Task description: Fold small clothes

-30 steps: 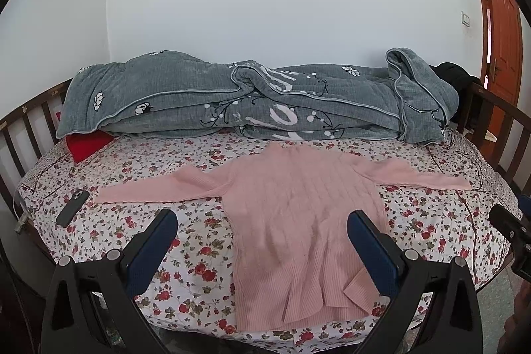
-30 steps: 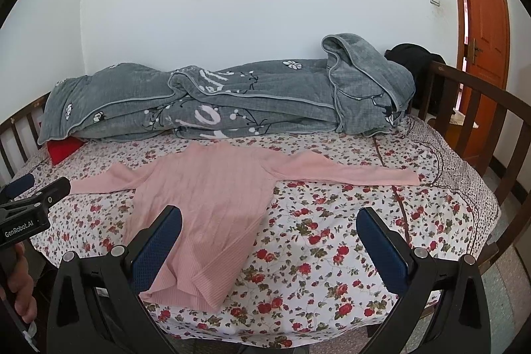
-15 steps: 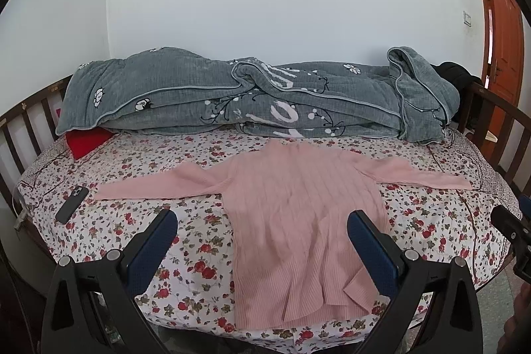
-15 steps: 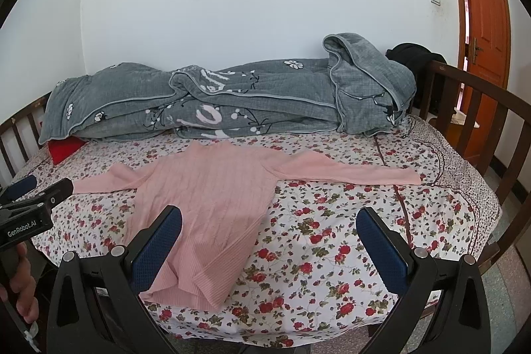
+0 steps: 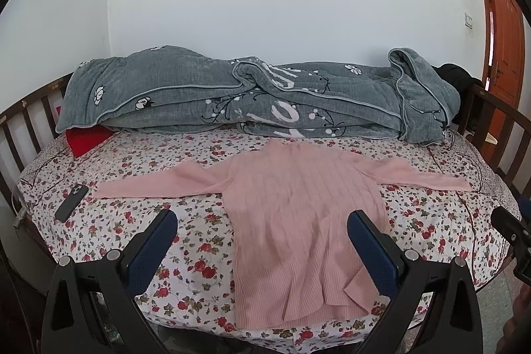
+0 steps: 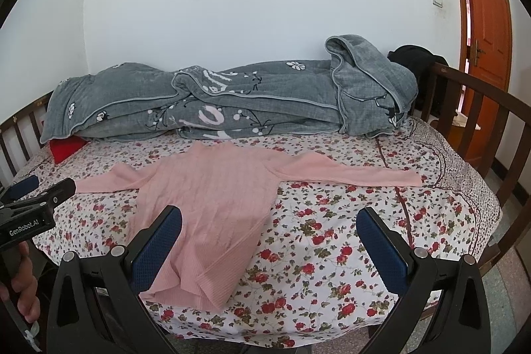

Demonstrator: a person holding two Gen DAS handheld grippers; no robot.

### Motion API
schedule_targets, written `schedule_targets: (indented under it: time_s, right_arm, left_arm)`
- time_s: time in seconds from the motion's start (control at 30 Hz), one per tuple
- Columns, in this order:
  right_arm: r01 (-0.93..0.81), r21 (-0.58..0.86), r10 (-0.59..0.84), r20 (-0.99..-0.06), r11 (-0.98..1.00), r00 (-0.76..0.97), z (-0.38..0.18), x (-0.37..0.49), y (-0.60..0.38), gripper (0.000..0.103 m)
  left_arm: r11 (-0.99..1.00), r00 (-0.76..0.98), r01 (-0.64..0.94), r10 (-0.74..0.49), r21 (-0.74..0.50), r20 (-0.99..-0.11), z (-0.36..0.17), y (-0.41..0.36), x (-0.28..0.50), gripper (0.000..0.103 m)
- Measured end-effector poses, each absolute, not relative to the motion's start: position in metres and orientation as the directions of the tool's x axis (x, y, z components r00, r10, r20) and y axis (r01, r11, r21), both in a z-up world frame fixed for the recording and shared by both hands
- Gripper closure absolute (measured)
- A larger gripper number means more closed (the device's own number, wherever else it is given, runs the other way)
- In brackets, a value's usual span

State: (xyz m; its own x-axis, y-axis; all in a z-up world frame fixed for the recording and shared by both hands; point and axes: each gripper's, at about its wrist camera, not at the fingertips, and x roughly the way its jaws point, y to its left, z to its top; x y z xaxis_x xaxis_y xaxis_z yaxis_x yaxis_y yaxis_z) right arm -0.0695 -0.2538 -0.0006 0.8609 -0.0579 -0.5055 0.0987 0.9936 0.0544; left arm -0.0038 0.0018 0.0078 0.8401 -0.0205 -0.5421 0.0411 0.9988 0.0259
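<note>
A pink ribbed sweater (image 5: 298, 208) (image 6: 212, 198) lies flat on the flowered bed sheet (image 5: 199, 241), both sleeves spread out to the sides and its hem toward the near edge. The hem's right corner is turned up a little. My left gripper (image 5: 262, 234) hovers open above the sweater's lower body, nothing between its blue pads. My right gripper (image 6: 270, 236) hangs open over the sweater's right side and the bare sheet (image 6: 332, 247). In the right wrist view the left gripper (image 6: 36, 204) shows at the far left, held by a hand (image 6: 20, 284).
A rolled grey quilt (image 5: 252, 98) fills the back of the bed, with a red cushion (image 5: 86, 138) under its left end. A dark phone (image 5: 71, 202) lies near the left edge. Wooden rails (image 6: 478, 118) ring the bed. An orange door (image 6: 484, 22) stands at the right.
Both views have shifted only slightly; the bed sits a touch lower in the left wrist view. The sweater has not moved and both grippers stay open.
</note>
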Motion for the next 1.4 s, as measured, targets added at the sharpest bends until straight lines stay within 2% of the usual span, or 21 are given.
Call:
schedule_targets:
  time_s: [0.77,0.87,1.03,1.1,1.33,1.4]
  right_arm:
    - [0.086,0.026,-0.062,-0.488,0.996,0.871,-0.003,-0.065,-0.243,0.0]
    - [0.076,0.027,-0.052,-0.497,0.997,0.866,-0.011,-0.058,-0.24,0.0]
    - [0.079,0.026,-0.051,-0.548,0.997,0.835,-0.043,-0.037,-0.24,0.001]
    - [0.065,0.046,-0.026,-0.583,0.997,0.812,-0.062,-0.027,-0.24,0.005]
    - [0.034,0.08,0.032,-0.699,0.996,0.715,-0.145,0.001,-0.221,0.035]
    - [0.012,0.098,0.063,-0.721,0.995,0.69,-0.161,0.007,-0.209,0.037]
  left_arm:
    - [0.999,0.849,0.023,-0.002,0.032,-0.528,-0.002,0.012,0.003,0.0]
    - [0.999,0.842,0.01,0.015,0.044,-0.54,-0.011,0.019,0.011,0.0]
    - [1.0,0.808,-0.029,0.018,-0.009,-0.59,-0.039,0.044,0.034,0.0]
    - [0.999,0.783,-0.037,0.01,-0.03,-0.622,-0.057,0.055,0.044,0.0]
    - [0.996,0.736,-0.091,0.079,0.017,-0.672,-0.108,0.081,0.062,0.001]
    - [0.996,0.72,-0.091,0.082,0.023,-0.689,-0.118,0.085,0.067,0.001]
